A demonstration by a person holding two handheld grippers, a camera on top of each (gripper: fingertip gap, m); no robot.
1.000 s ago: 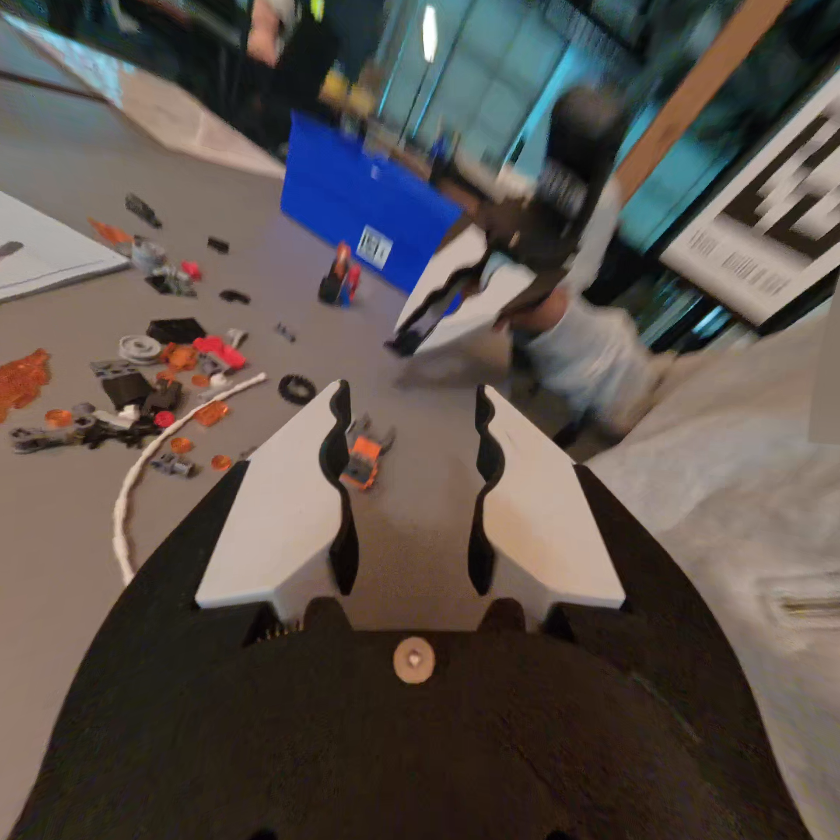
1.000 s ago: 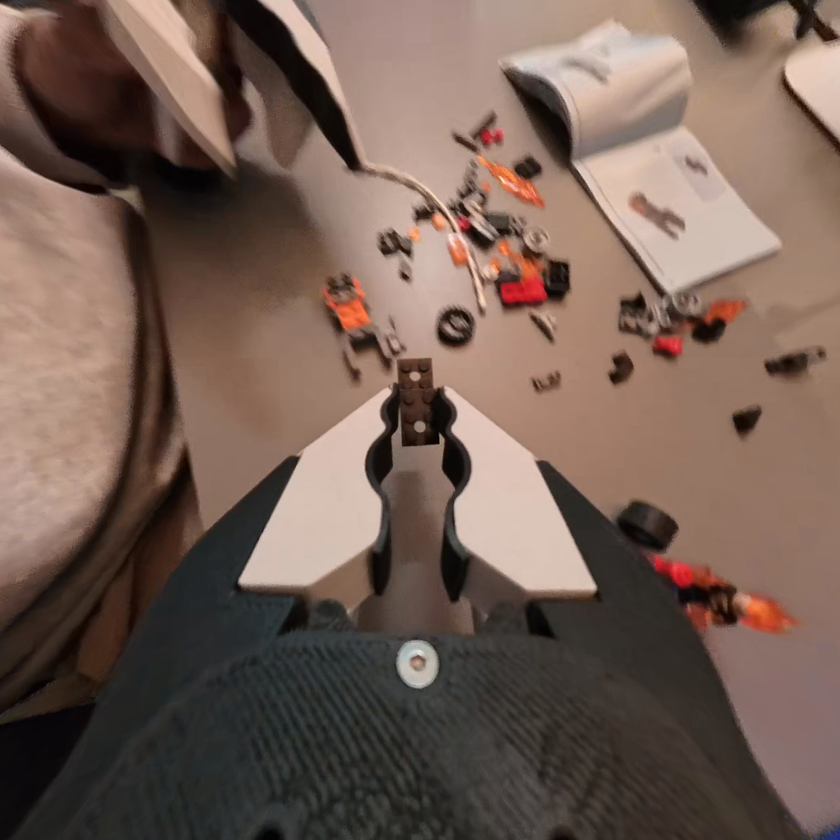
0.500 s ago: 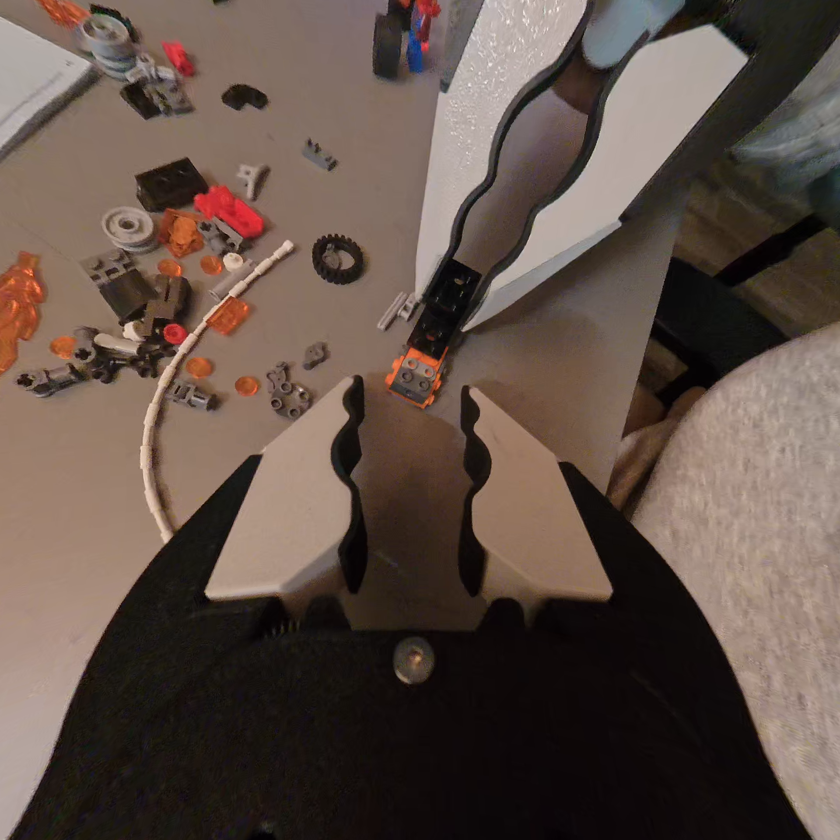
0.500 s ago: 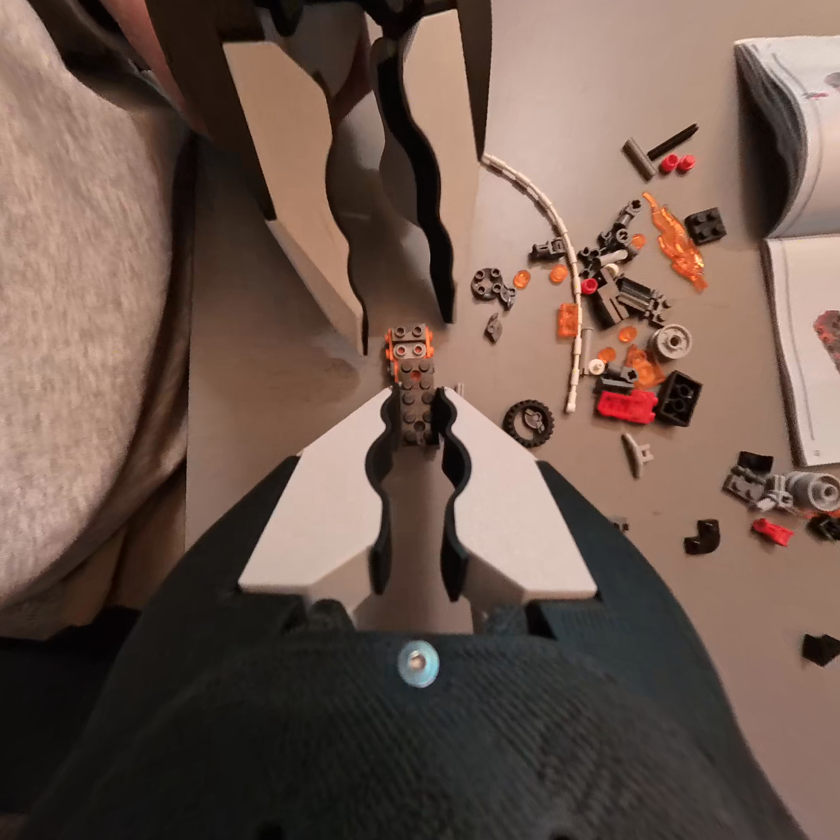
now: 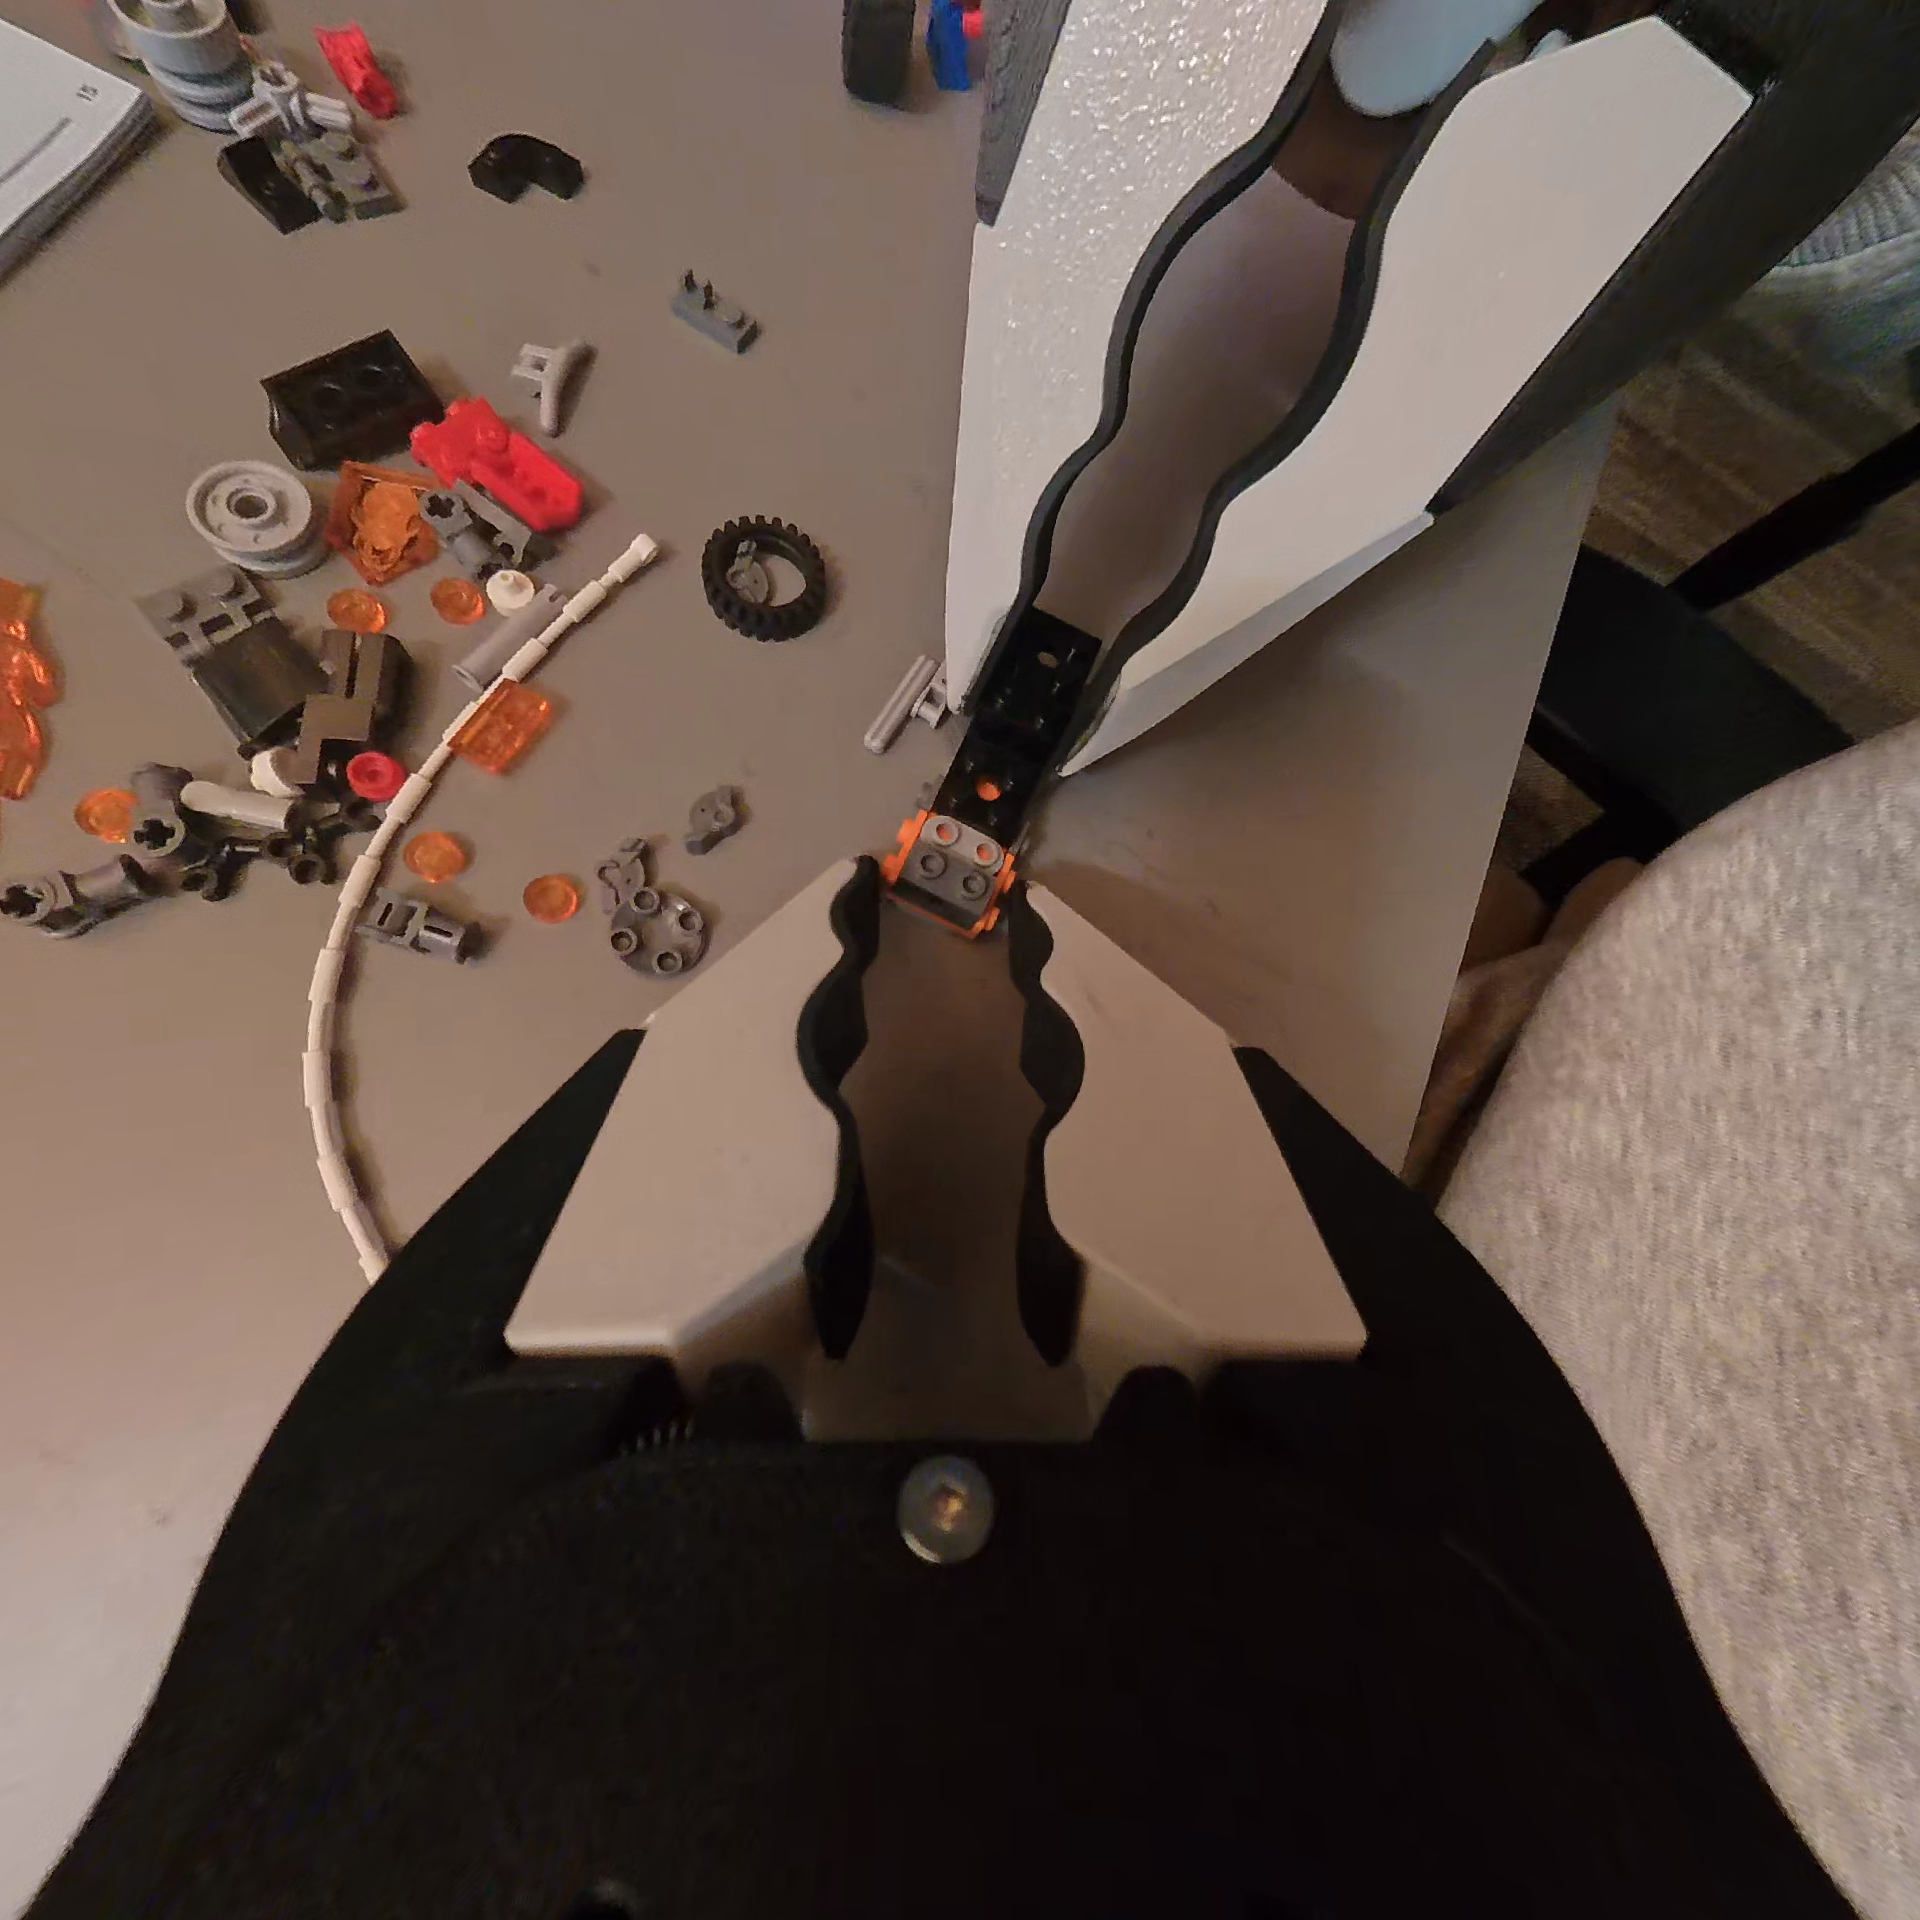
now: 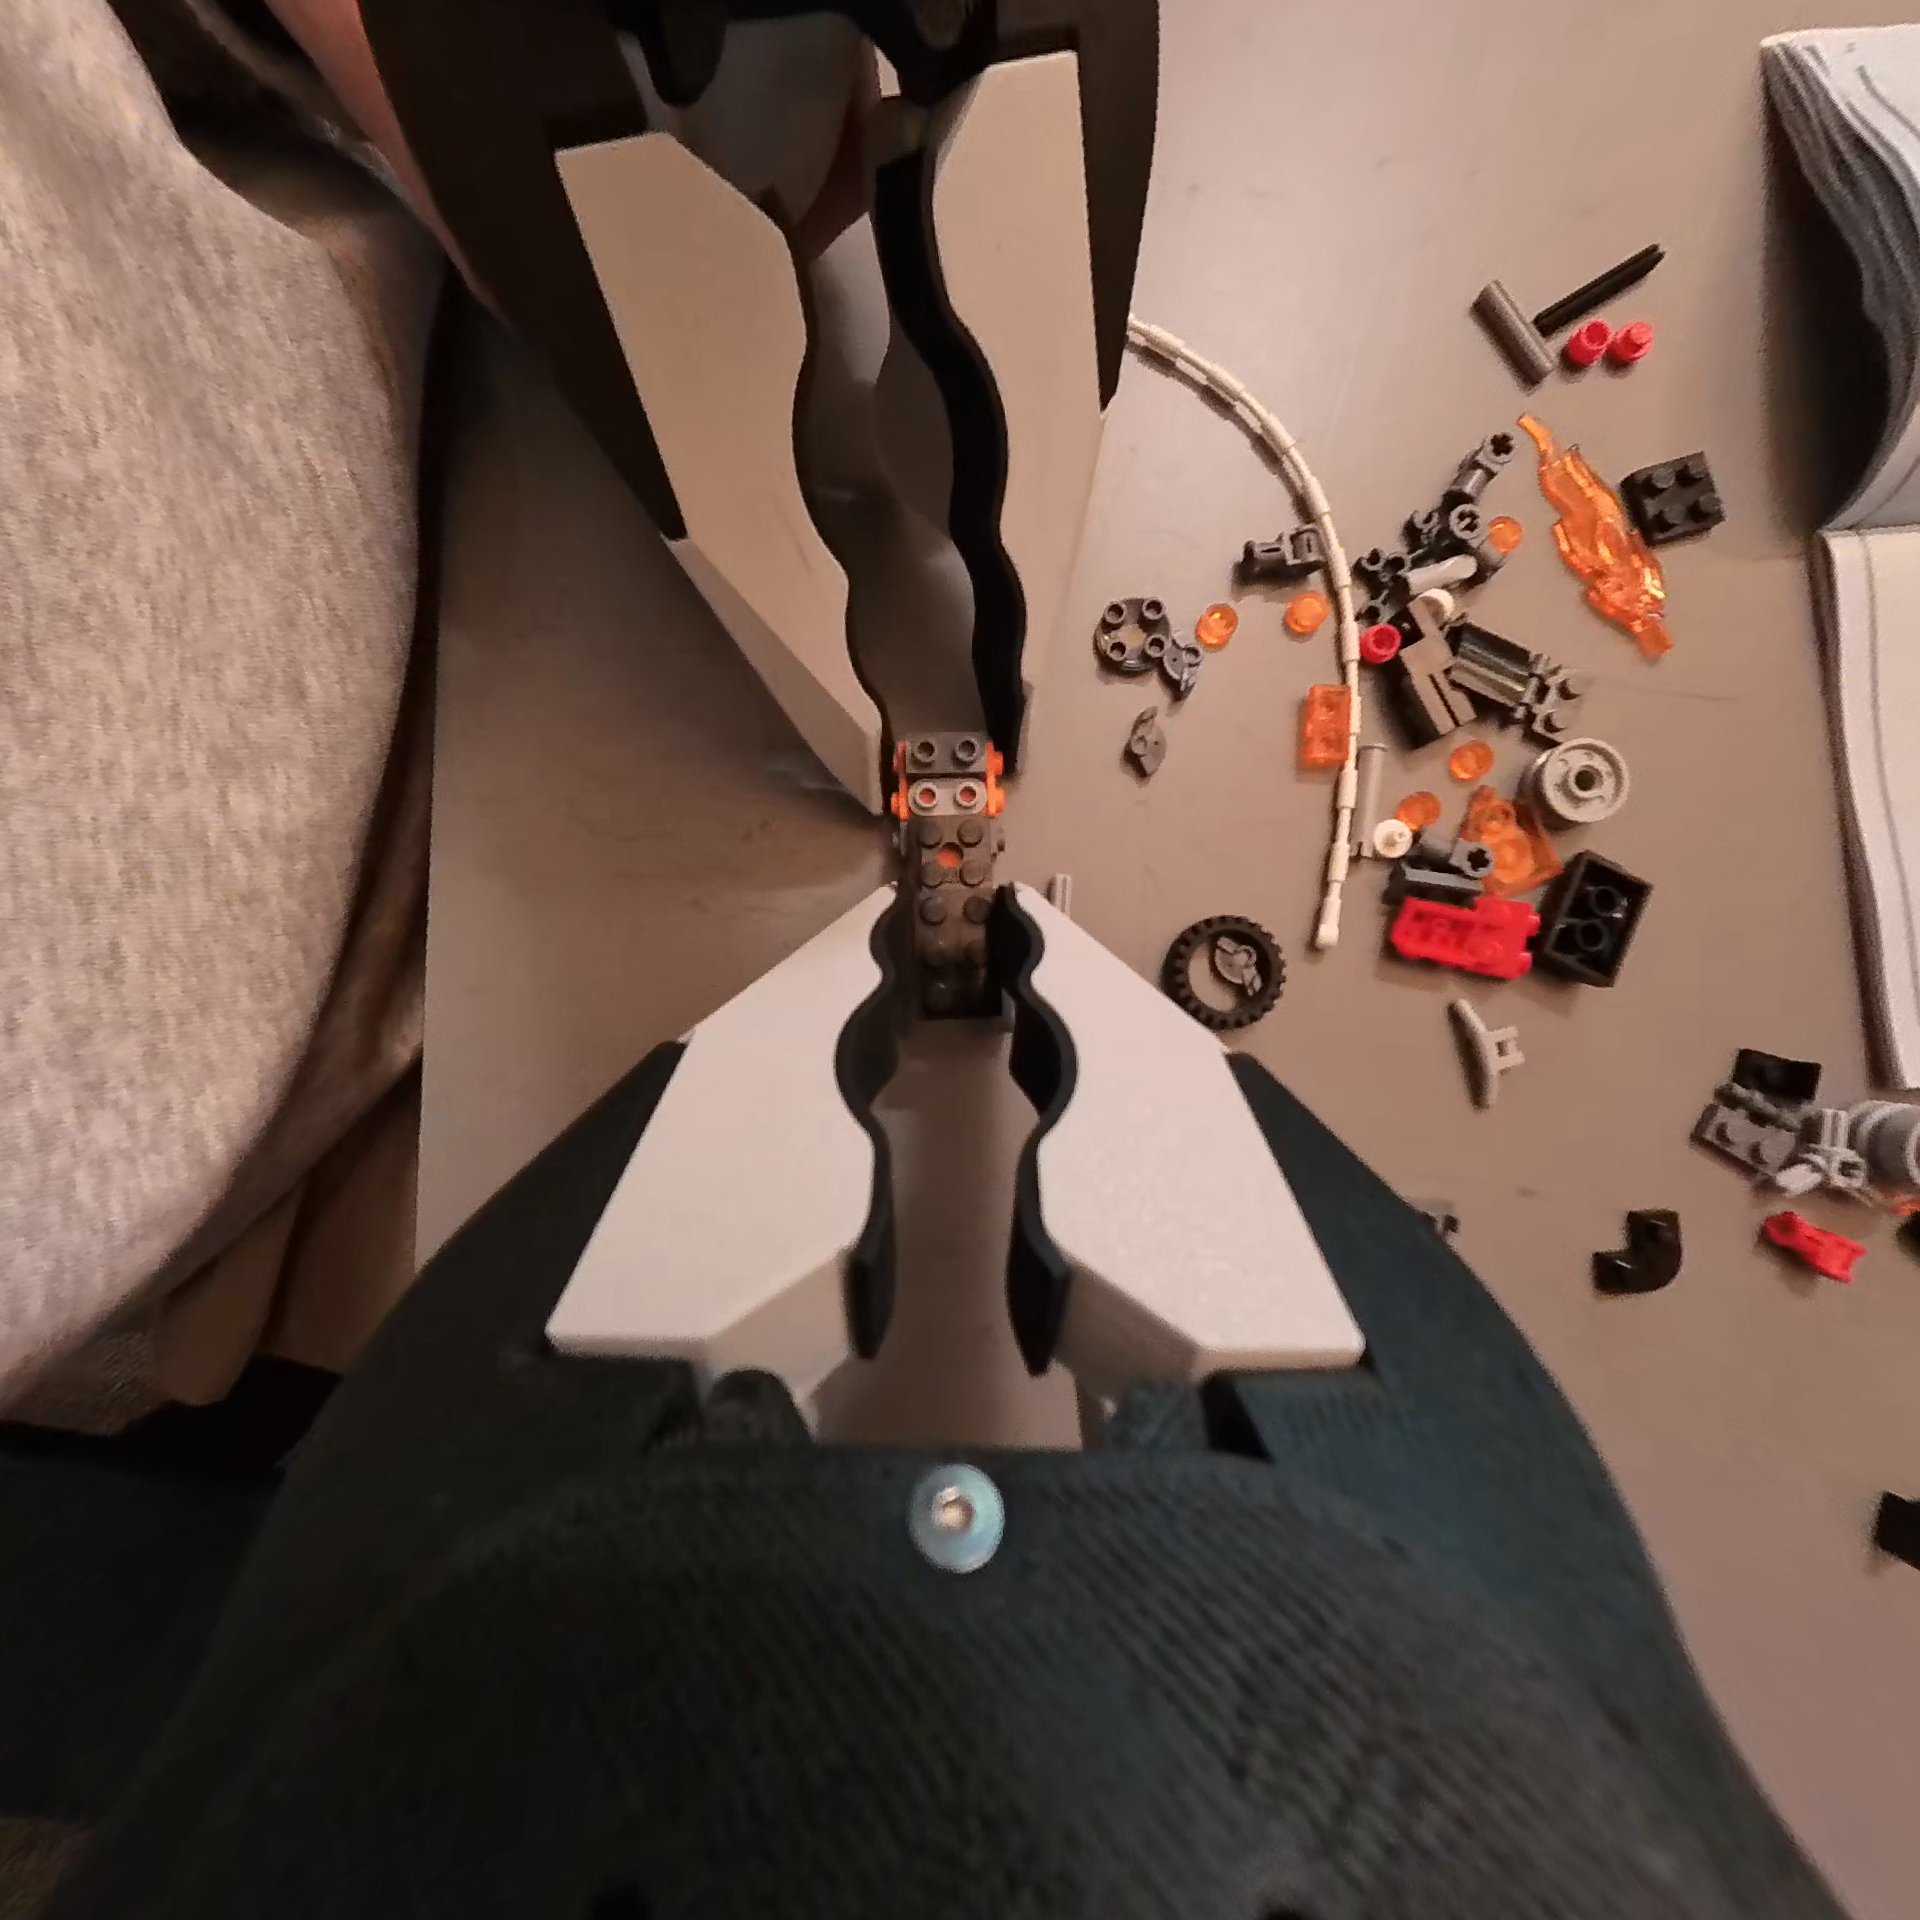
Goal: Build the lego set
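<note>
A small orange and grey assembly (image 5: 945, 878) lies on the grey table (image 5: 623, 1091), between the fingertips of my left gripper (image 5: 940, 883). The fingers have closed in and touch both its sides. My right gripper (image 6: 945, 904) is shut on a black plate (image 6: 951, 935). The plate's free end overlaps the assembly (image 6: 945, 779), and an orange stud shows through it. In the left wrist view, my right gripper (image 5: 1023, 722) comes in from above with the black plate (image 5: 1029, 686). In the right wrist view, my left gripper (image 6: 940, 753) comes in from above.
Loose pieces lie to one side: a black tyre (image 5: 764, 577), a white flexible hose (image 5: 353, 935), a red piece (image 5: 499, 473), a black brick (image 5: 348, 395) and orange round tiles. An instruction booklet (image 6: 1870, 831) lies beyond them. A person's grey clothing (image 5: 1714, 1247) is by the table edge. Less than 4 cm separates the two grippers' tips.
My left gripper has moved up to the assembly and narrowed around it. My right gripper has brought the black plate down over the assembly's end.
</note>
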